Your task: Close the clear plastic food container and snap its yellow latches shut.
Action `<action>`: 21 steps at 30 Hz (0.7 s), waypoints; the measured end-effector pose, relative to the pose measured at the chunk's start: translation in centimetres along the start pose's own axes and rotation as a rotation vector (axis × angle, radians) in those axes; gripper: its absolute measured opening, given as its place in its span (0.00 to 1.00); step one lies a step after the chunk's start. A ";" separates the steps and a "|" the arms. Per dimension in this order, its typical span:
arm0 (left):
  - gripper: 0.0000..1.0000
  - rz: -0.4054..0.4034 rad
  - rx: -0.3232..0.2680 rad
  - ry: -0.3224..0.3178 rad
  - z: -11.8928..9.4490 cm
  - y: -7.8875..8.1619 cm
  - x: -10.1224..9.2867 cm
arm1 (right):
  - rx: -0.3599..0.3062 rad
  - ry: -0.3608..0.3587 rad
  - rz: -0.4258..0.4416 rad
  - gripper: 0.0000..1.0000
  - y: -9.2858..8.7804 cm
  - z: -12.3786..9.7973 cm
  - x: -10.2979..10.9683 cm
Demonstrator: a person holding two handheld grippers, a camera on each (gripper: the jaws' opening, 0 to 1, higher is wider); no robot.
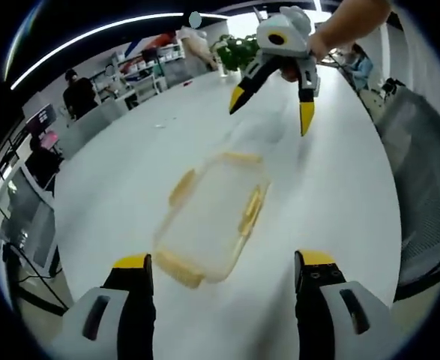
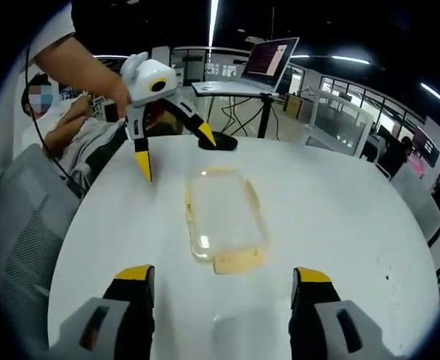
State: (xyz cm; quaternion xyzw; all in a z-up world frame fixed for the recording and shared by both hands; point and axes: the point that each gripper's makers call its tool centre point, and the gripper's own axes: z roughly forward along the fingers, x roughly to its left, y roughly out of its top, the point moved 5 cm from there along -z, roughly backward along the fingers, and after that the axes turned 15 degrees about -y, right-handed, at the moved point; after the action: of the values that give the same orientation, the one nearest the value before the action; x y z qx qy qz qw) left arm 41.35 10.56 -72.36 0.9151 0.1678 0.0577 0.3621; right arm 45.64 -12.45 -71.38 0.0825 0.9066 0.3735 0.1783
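The clear plastic food container (image 1: 211,217) lies flat on the white table (image 1: 339,195), its lid seeming to rest on top. Yellow latches (image 1: 251,210) line its sides, and the end latch (image 2: 238,260) lies folded outward on the table. My left gripper (image 1: 224,261) is open just short of the near end of the container (image 2: 223,210), touching nothing. My right gripper (image 2: 222,274) is open too, at the opposite end with a gap to it. Each gripper appears in the other's view, held by a hand above the table: right gripper (image 1: 272,109), left gripper (image 2: 175,153).
A grey mesh chair (image 1: 422,187) stands at the table's edge, also seen as chair (image 2: 21,225). A laptop on a stand (image 2: 272,60) with a black base (image 2: 221,142) sits beyond the table. A plant (image 1: 238,49) and people at desks are farther back.
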 end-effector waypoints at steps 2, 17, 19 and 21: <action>0.76 0.023 0.012 -0.006 -0.1 0.1 0.4 | -0.002 0.006 -0.006 0.74 0.1 0.3 0.0; 0.76 0.159 0.093 -0.040 0.0 0.6 3.3 | 0.041 0.058 -0.096 0.73 0.4 3.0 -0.2; 0.74 0.164 0.113 -0.059 0.2 0.5 3.4 | 0.053 0.072 -0.124 0.73 0.1 3.3 -0.1; 0.74 0.180 0.126 -0.069 0.4 0.4 3.6 | 0.059 0.083 -0.137 0.73 0.0 3.7 0.1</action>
State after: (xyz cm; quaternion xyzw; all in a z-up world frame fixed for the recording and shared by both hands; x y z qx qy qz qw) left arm 44.89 11.29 -72.40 0.9489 0.0755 0.0477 0.3027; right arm 46.91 -10.06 -73.84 0.0099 0.9274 0.3365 0.1633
